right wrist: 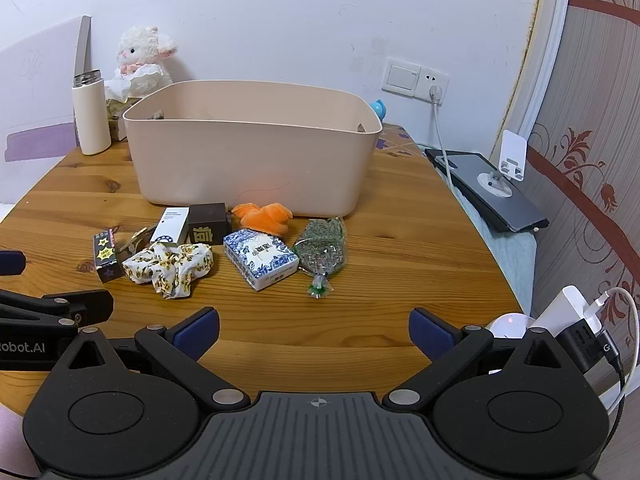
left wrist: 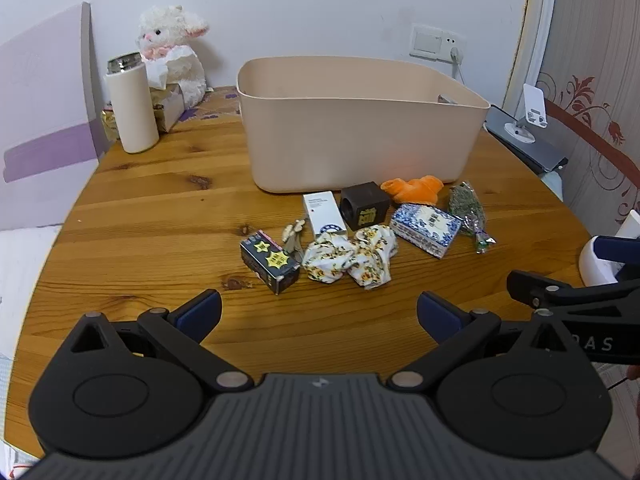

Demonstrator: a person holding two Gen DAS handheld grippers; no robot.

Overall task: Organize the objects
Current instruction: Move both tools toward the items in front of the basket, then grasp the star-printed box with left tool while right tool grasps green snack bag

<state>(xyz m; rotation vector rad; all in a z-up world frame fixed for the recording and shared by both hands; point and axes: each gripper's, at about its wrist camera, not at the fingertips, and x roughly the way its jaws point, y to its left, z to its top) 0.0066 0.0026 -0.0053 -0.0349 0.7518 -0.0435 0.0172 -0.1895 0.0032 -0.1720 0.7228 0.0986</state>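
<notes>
A beige plastic bin (left wrist: 360, 140) (right wrist: 252, 160) stands on the round wooden table (left wrist: 160, 216) (right wrist: 400, 240). In front of it lie a dark starred box (left wrist: 269, 261) (right wrist: 107, 256), a floral cloth (left wrist: 352, 258) (right wrist: 170, 266), a white box (left wrist: 323, 213) (right wrist: 172, 226), a dark brown cube box (left wrist: 365, 205) (right wrist: 208, 224), an orange plush (left wrist: 414, 189) (right wrist: 264, 218), a blue-white patterned box (left wrist: 426, 228) (right wrist: 260, 258) and a bag of dried herbs (left wrist: 468, 210) (right wrist: 322, 248). My left gripper (left wrist: 319, 314) and right gripper (right wrist: 314, 330) are open and empty, short of the objects.
A white thermos (left wrist: 132, 108) (right wrist: 91, 116), a tissue box (left wrist: 168, 104) and a white plush lamb (left wrist: 172, 48) (right wrist: 142, 58) stand at the back left. A phone stand on a dark tablet (right wrist: 492, 184) sits right of the table. A charger and cables (right wrist: 580, 320) lie at the right edge.
</notes>
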